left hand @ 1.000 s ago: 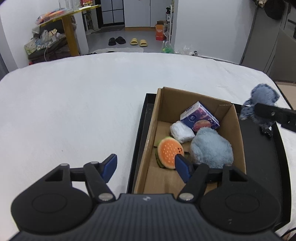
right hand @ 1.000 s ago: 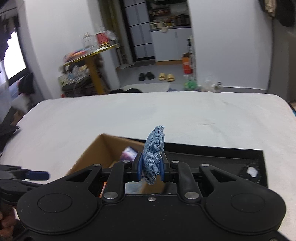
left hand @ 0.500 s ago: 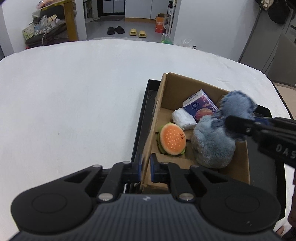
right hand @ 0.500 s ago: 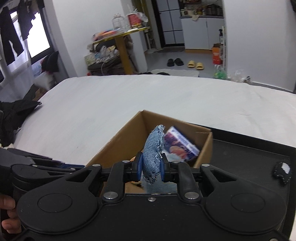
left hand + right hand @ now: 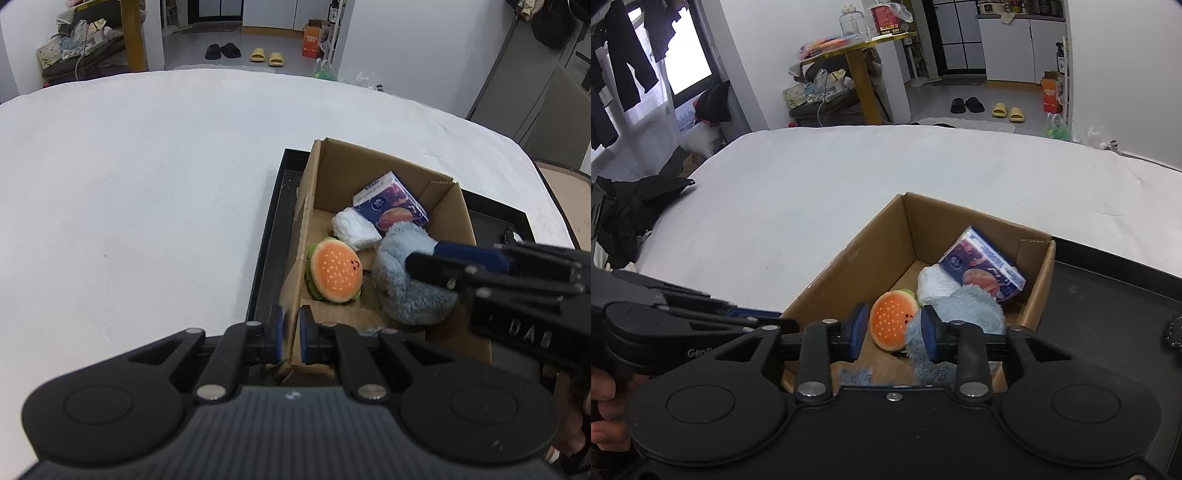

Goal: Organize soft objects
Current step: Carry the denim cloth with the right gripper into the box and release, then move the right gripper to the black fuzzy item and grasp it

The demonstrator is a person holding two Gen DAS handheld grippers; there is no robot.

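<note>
A cardboard box (image 5: 373, 166) (image 5: 849, 266) stands on a black tray (image 5: 271, 240) (image 5: 1108, 295). It holds a burger plush (image 5: 334, 271) (image 5: 892, 319), a light blue fluffy plush (image 5: 406, 291) (image 5: 975, 306), a white bundle (image 5: 352, 227) and a purple tissue pack (image 5: 391, 205) (image 5: 982, 269). My left gripper (image 5: 290, 338) is shut on the box's near left wall. My right gripper (image 5: 894, 328) is open over the box, and the denim piece (image 5: 925, 354) hangs loose by its right finger. Another bit of denim (image 5: 855, 374) lies on the box floor.
The tray sits on a wide white bed (image 5: 147, 184). A small dark item (image 5: 1172, 330) lies on the tray at the right. A yellow table with clutter (image 5: 860, 48), slippers (image 5: 1006, 110) and black clothes (image 5: 635, 206) are beyond the bed.
My right gripper has moved down over the box and opened, letting go of the denim piece. My left gripper stays shut on the box wall.
</note>
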